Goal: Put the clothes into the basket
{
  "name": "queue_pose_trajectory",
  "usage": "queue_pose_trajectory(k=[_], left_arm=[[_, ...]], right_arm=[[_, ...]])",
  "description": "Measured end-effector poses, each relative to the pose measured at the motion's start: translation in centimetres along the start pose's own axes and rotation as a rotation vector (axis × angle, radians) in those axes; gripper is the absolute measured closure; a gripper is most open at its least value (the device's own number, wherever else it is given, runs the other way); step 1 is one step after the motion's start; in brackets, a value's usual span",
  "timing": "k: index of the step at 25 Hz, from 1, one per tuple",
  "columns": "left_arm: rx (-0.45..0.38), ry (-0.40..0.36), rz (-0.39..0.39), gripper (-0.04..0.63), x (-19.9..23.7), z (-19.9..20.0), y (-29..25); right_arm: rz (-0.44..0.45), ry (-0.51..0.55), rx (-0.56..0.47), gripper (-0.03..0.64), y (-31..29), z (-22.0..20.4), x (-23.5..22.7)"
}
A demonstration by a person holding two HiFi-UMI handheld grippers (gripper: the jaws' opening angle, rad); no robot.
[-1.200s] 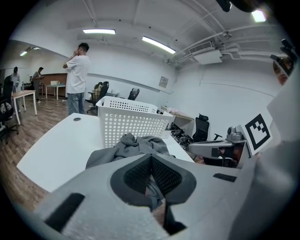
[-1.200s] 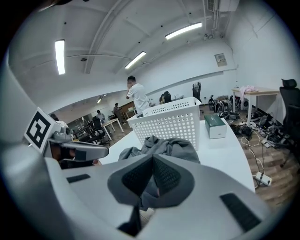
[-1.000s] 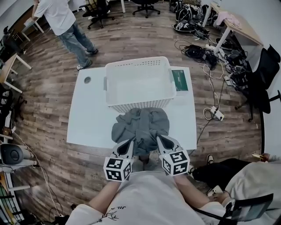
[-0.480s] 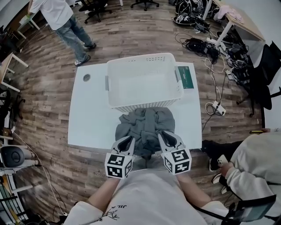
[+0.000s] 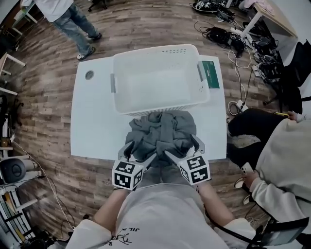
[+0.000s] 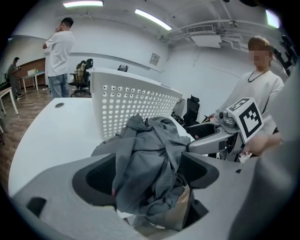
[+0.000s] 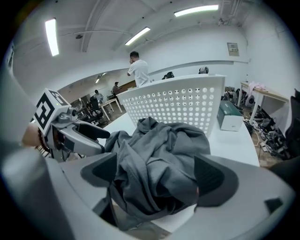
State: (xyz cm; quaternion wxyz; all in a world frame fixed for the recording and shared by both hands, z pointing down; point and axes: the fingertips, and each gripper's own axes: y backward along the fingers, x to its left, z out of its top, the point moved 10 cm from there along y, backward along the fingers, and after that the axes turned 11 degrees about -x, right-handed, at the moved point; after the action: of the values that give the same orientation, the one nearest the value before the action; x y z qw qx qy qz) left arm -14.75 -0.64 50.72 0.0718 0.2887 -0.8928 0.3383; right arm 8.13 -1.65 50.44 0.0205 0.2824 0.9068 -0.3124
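A crumpled heap of grey clothes [image 5: 162,131] lies on the white table [image 5: 95,121], against the near wall of the empty white perforated basket [image 5: 155,50]. Part of the heap hangs over the table's near edge. My left gripper [image 5: 138,154] sits at the heap's near left and my right gripper [image 5: 184,148] at its near right. Both sets of jaws are opening and stand wide. In the left gripper view the grey cloth [image 6: 150,154] bunches loosely between the jaws, with the basket [image 6: 126,108] behind. The right gripper view shows the same cloth [image 7: 159,154] between its spread jaws.
A green box [image 5: 212,74] lies on the table right of the basket, and a round hole [image 5: 89,75] sits at the far left corner. A person [image 5: 272,146] sits close by the table's right side. Another person [image 5: 68,12] stands beyond the table. Cables [image 5: 228,36] litter the floor.
Both grippers' jaws have gone from shut to spread wide around the near part of the grey heap. The head view has shifted closer over the table.
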Motion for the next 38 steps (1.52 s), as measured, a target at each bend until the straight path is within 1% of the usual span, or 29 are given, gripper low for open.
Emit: queue_pose_trajectory(k=[4,8,10,16,25,29,34,36,38], left_arm=[[0.073,-0.007,-0.013,0.138,0.9,-1.1,-1.2],[0.103,0.017,-0.011,0.123,1.9,-1.7,-2.5],[0.123,0.029,-0.011,0.121,2.2,-2.1,-3.1],[0.181,0.035,-0.023,0.123,2.0,-2.7,-4.7],[0.242,0.055,-0.026,0.123,2.2,-3.6,-6.7],[0.265,0.059,-0.031,0.123,2.2,-3.7,-7.3],[0.289,0.054,-0.035,0.124,2.2,-3.6,-7.8],[0.287,0.055,-0.040,0.129,2.2,-3.6,-7.8],[0.285,0.068,-0.055,0.171,2.2,-3.5,-7.9]], right_arm=[[-0.020,0.019,0.039,0.129,-1.0,-0.6,-0.7],[-0.010,0.003,0.092,0.119,-2.0,-1.4,-1.6],[-0.013,-0.011,0.111,0.113,-2.5,-1.9,-2.1],[-0.015,-0.037,0.158,0.110,-3.8,-2.8,-2.9],[0.048,-0.103,0.252,0.110,-6.1,-3.6,-3.4],[0.063,-0.132,0.267,0.110,-6.6,-4.0,-3.5],[0.086,-0.139,0.292,0.114,-7.0,-3.9,-3.6],[0.113,-0.154,0.309,0.136,-7.1,-3.8,-3.3],[0.152,-0.186,0.318,0.224,-7.3,-3.7,-2.9]])
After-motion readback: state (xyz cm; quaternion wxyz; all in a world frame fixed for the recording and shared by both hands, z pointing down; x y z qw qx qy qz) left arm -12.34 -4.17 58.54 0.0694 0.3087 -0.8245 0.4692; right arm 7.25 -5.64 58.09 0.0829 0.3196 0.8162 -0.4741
